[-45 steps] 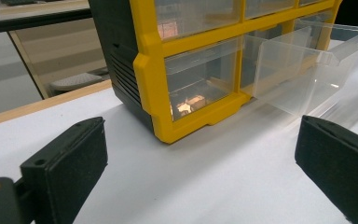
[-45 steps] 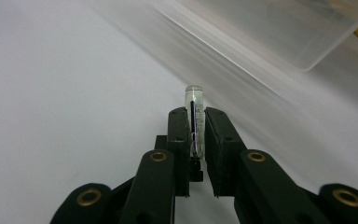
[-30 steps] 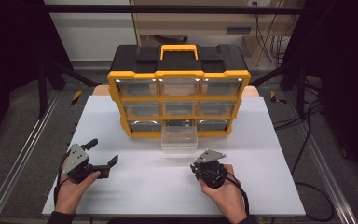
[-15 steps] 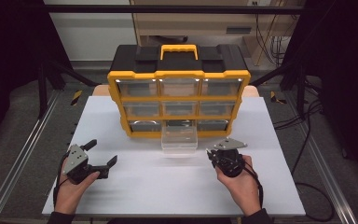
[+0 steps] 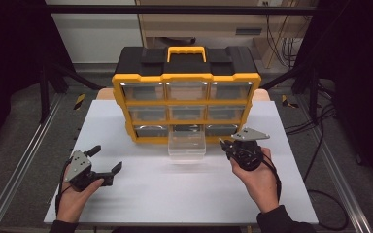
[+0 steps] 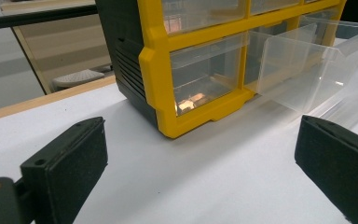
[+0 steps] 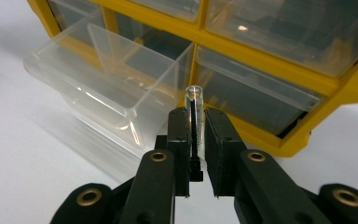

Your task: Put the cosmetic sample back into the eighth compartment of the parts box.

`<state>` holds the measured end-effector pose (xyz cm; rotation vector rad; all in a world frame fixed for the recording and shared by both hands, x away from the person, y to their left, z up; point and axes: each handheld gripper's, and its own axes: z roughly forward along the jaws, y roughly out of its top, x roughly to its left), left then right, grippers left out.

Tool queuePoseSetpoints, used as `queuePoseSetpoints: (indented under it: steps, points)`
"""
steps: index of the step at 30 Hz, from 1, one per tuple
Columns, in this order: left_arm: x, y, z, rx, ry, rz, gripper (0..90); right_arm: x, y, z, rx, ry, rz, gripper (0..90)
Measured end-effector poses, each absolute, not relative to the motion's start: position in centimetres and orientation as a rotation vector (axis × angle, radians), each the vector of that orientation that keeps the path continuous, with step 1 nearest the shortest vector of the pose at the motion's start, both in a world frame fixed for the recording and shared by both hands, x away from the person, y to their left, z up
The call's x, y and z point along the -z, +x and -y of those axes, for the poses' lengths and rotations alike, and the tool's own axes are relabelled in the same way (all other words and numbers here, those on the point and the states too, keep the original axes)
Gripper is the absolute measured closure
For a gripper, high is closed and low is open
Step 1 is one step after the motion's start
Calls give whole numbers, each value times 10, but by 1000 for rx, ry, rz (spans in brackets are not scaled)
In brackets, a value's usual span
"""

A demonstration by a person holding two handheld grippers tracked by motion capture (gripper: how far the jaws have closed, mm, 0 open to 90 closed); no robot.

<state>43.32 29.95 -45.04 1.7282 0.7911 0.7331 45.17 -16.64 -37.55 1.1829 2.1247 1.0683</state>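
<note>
The right hand-held gripper (image 7: 196, 140) is clamped on a small clear tube (image 7: 195, 116) (possibly a vial; hard to tell), which stands up between its pads, just beside the pulled-out clear drawer (image 7: 107, 88) of the yellow organizer (image 5: 187, 104). The left hand-held gripper (image 5: 106, 160) hovers wide open over the white tabletop (image 5: 175, 194), empty.

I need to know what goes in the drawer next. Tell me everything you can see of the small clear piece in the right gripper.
The clear tube is a small, slim cylinder that looks like glass or clear plastic. It stands upright, pinched between the pads of the right gripper, its round top rim poking above them. It hangs above the white table, in front of the cabinet, just right of the pulled-out drawer. Any contents cannot be told.
</note>
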Motion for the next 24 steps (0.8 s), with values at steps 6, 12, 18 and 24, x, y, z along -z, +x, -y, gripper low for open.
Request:
queuePoseSetpoints:
  steps: [6,12,18,24]
  points:
    - [450,434,-299,-731,1729,-786,24,370,460,161,-1108,1171,-2138,810]
    - [450,434,-299,-735,1731,-788,23,366,464,153,-1163,1169,-2131,810]
    - [450,434,-299,-732,1735,-788,23,357,468,146,-1203,1148,-2126,810]
    - [450,434,-299,-733,1730,-786,24,356,472,139,-1197,1137,-2141,810]
